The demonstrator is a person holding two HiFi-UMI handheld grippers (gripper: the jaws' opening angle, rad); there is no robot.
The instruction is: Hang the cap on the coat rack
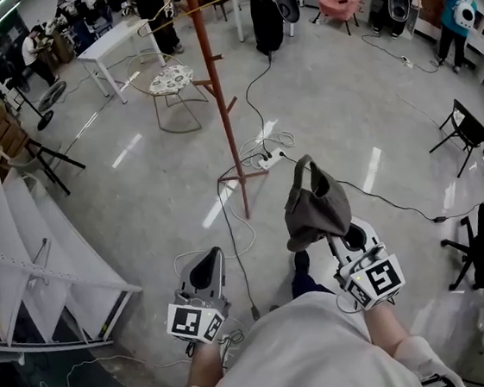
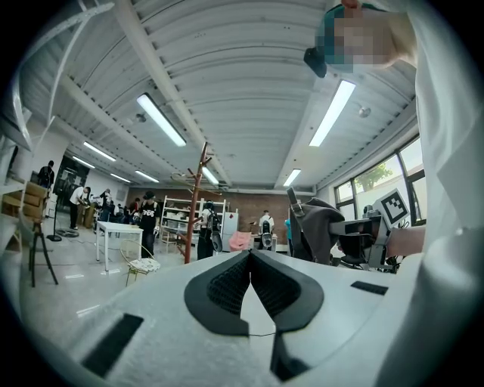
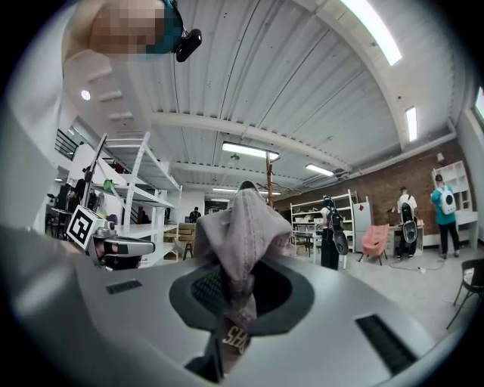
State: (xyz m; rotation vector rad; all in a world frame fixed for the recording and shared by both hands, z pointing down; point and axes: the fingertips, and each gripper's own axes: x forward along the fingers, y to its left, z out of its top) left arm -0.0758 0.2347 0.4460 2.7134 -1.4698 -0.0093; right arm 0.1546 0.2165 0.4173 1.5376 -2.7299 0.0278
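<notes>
In the head view, one crumpled grey fabric cap (image 1: 316, 208) hangs just right of centre, pinched by the right claw (image 1: 349, 241). The one tall reddish-brown wooden coat rack (image 1: 221, 113) stands upright on the floor, up-frame and left of the cap, with its pole running towards the top edge. The right claw is judged the better placed for the hanging, since it carries the cap.

The left gripper view shows the left claw (image 2: 249, 264) closed, with nothing in it. The cap is at right and the rack left of centre.

In the right gripper view, the claw's narrow jaws clamp the cap's cloth, and the rack's top shows just beyond it.
</notes>
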